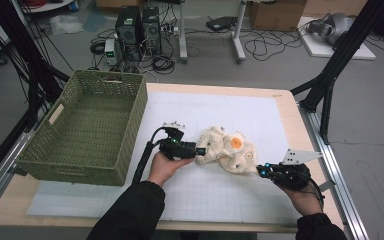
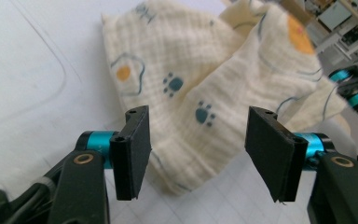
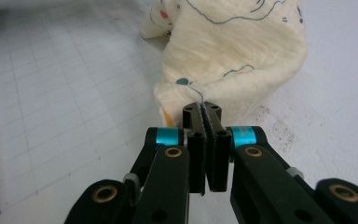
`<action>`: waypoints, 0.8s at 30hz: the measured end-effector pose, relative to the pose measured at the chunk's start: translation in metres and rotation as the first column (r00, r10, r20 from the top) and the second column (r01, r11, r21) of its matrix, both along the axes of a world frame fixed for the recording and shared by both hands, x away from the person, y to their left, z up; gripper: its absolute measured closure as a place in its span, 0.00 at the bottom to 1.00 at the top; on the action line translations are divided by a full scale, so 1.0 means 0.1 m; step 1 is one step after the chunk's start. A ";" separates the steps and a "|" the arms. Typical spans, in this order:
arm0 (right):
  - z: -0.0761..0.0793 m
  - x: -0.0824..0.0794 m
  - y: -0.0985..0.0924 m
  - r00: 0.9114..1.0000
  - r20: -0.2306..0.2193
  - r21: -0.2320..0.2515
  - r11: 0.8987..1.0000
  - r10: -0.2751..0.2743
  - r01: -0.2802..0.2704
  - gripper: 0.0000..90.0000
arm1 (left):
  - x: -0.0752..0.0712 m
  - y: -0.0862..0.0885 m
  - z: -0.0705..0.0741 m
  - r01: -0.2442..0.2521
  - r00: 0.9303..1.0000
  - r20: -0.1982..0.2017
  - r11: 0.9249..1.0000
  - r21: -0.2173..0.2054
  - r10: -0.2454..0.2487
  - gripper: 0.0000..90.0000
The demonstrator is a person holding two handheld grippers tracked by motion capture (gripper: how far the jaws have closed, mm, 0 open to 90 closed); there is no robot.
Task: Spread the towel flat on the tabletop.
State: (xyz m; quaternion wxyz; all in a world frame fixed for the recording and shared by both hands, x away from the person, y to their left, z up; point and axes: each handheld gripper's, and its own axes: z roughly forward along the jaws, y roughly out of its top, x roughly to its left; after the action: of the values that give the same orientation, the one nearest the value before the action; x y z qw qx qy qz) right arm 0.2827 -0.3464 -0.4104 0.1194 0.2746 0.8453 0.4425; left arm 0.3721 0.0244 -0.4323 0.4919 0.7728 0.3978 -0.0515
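Cloth (image 1: 228,149) bunches between the tongs: right gripper (image 3: 201,111) clenched on its edge, left gripper (image 2: 196,140) gaping astride its other end.

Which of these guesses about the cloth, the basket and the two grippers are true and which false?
1. The right gripper is shut on an edge of the printed cloth. True.
2. The left gripper is clamped tight on the cloth. False: its jaws stand apart, cloth between them, pads not pressing.
3. The green woven basket holds the cloth. False: the cloth lies on the white grid mat.
4. The basket stands to the left of the cloth in the high view. True.
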 end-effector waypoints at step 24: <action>-0.34 0.35 0.25 0.992 -0.117 -0.063 0.996 0.049 -0.057 0.96 | -0.18 -0.04 0.02 -0.012 0.993 0.116 0.980 0.199 -0.011 0.98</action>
State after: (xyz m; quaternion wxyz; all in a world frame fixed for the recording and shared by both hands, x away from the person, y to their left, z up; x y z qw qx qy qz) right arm 0.3181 -0.3217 -0.4439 0.0676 0.2729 0.8721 0.4005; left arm 0.3544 0.0207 -0.4300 0.4343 0.8198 0.3716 0.0341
